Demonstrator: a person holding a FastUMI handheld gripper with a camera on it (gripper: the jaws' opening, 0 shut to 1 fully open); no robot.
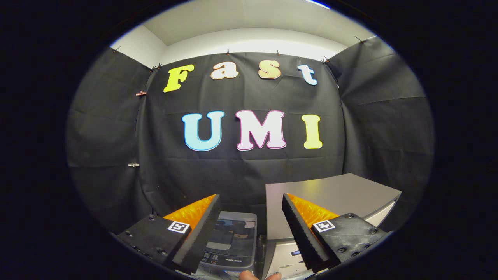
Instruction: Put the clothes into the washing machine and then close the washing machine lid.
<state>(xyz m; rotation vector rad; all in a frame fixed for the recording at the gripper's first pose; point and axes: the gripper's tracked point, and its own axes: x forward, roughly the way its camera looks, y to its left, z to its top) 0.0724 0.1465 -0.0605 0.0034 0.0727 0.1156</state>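
Gripper view: the hand-held gripper [251, 233] sits at the bottom of the frame, fingers apart with nothing between the pads. Below and just beyond the fingers, at lower centre, stands a small washer [231, 243] with its glass lid [233, 233] down. At lower right, a grey box [330, 198] stands just beside the washer. Fingertips [249, 275] of a person show at the bottom centre. No clothes can be made out.

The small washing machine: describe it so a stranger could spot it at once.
Start at the black cloth wall, then drop to the grey cabinet below it. The small washing machine stands beside that cabinet, between the open fingers. Unlike the plain cabinet, it has a glossy window lid and a control panel.
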